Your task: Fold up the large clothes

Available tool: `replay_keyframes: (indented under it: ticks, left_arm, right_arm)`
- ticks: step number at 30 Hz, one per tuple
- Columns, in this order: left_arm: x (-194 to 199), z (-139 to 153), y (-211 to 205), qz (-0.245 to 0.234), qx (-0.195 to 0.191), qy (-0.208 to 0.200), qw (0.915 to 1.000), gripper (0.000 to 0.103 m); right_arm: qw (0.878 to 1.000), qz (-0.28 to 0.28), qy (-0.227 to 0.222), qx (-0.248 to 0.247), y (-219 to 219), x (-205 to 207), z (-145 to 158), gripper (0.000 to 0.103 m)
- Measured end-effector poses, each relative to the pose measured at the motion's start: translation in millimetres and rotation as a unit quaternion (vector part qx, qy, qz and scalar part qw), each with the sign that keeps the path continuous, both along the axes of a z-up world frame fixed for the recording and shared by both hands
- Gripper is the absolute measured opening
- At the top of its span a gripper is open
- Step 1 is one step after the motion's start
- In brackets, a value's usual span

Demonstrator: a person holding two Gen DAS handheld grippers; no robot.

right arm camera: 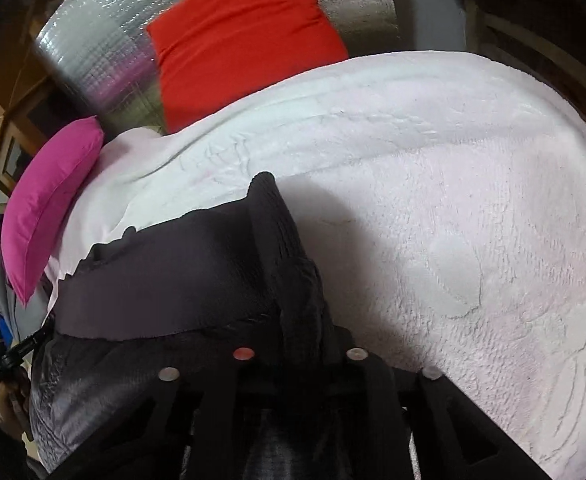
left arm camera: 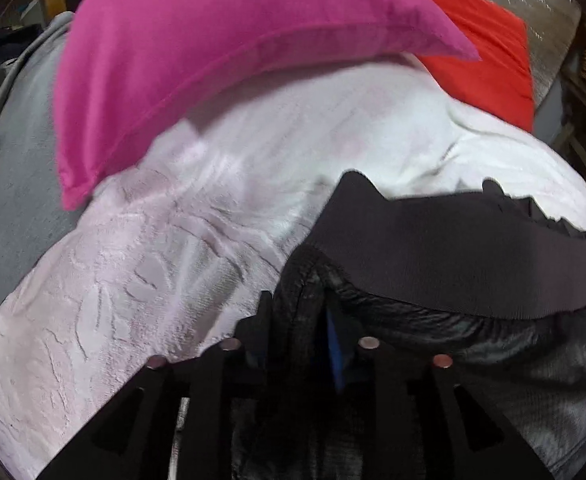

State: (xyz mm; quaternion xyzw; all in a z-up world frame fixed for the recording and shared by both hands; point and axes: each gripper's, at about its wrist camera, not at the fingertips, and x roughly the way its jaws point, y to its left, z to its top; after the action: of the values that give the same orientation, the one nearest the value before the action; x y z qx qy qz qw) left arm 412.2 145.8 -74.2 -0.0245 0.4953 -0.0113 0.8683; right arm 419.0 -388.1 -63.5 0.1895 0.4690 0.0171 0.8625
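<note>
Gripping black jacket (left arm camera: 473, 240) on blanket (left arm camera: 133, 280)

Both wrists close above white blanket (left arm camera: 181, 240)

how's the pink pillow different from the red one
The pink pillow lies at the left end of the white fleece blanket, overlapping its edge; the red pillow sits further back against the silver quilted panel, with its lower part hidden behind the blanket. The pink one has a flat stitched border along its edge; the red one shows soft creases and no clear border. Both are plain, single-colour fabric pillows, away from the dark garment.
</note>
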Motion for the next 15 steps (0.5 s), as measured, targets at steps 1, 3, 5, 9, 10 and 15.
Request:
replay_keyframes:
  ticks: [1, 3, 5, 9, 10, 15]
  left_arm:
    - [-4, 5, 4, 0.007, -0.006, -0.011, 0.9999, 0.038]
    - [-11, 15, 9, 0.012, -0.015, -0.029, 0.9994, 0.038]
    - [-17, 25, 9, 0.014, -0.009, -0.042, 0.999, 0.04]
    - [-23, 34, -4, -0.018, 0.004, -0.053, 0.9984, 0.046]
    - [-22, 33, -9, -0.028, 0.017, -0.051, 0.9981, 0.049]
    - [-7, 10, -18, -0.027, 0.048, -0.021, 0.9982, 0.021]
  right_arm:
    - [1.0, -0.002, -0.005, 0.005, -2, -1, 3, 0.023]
    - [1.0, -0.004, -0.012, 0.021, -6, -6, 9, 0.039]
    - [1.0, -0.007, -0.018, 0.021, -8, -8, 16, 0.057]
    - [0.999, -0.012, -0.027, 0.019, -8, -1, 24, 0.064]
    - [1.0, -0.01, -0.022, 0.017, -6, 3, 22, 0.064]
    - [0.999, 0.024, 0.009, -0.027, 15, 14, 12, 0.02]
